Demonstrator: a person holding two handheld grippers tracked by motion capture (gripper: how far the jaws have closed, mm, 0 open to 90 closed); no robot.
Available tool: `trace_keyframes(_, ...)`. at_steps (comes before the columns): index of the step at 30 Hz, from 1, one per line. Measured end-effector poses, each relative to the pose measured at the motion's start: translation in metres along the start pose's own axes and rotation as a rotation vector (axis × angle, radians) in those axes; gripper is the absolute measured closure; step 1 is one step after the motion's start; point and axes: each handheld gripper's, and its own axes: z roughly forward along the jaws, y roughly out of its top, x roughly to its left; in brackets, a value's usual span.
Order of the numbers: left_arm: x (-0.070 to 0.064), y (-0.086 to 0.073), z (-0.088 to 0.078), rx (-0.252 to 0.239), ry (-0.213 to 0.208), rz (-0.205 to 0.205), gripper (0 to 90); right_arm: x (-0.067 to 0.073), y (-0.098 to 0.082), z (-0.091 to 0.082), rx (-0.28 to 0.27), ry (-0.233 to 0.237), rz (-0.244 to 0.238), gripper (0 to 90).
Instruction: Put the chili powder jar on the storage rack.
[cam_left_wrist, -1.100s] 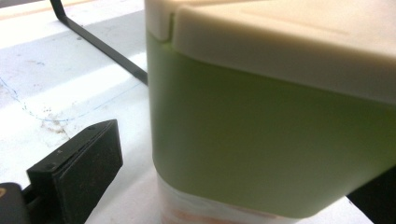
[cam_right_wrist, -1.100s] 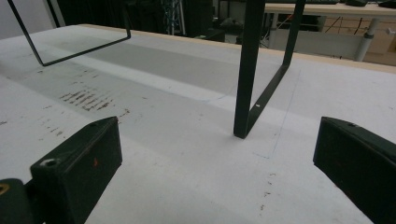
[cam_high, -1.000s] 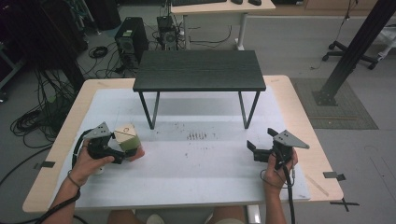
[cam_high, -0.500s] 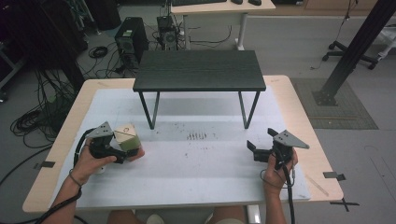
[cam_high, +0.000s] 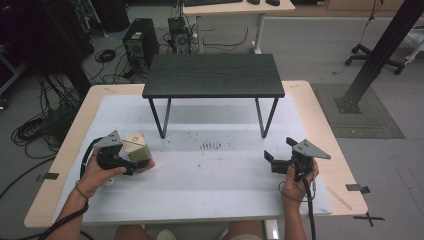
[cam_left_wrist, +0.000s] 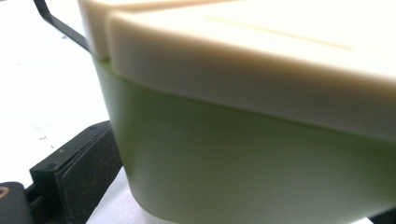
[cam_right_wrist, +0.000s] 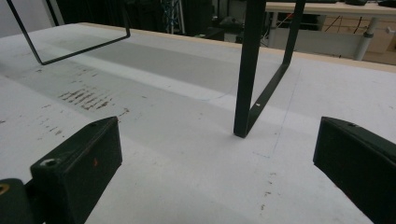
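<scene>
One box (cam_high: 136, 148) | pale green body | cream lid | left claw (cam_high: 131, 161) clamped on it

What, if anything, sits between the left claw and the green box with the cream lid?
Nothing visible. The left claw already has the pale green plastic box with the cream lid between its jaws; in the left gripper view the box sits right against the one black jaw in sight.

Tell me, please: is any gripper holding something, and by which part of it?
The left gripper holds the green box with cream lid by its lower green body. The right gripper is open, holding nothing.
</scene>
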Motion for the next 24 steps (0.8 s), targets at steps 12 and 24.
trace_keyframes(12, 0.0002, -0.0017, 0.0011, 0.005, -0.011, 0.001, 1.4, 0.0005, 0.0000, 0.0011, 0.002, 0.010, -0.003, 1.0)
trace_keyframes(24, 0.0000, -0.0018, 0.0023, 0.004, -0.016, 0.003, 1.9, 0.0009, 0.0001, 0.0013, 0.001, 0.015, -0.006, 1.0)
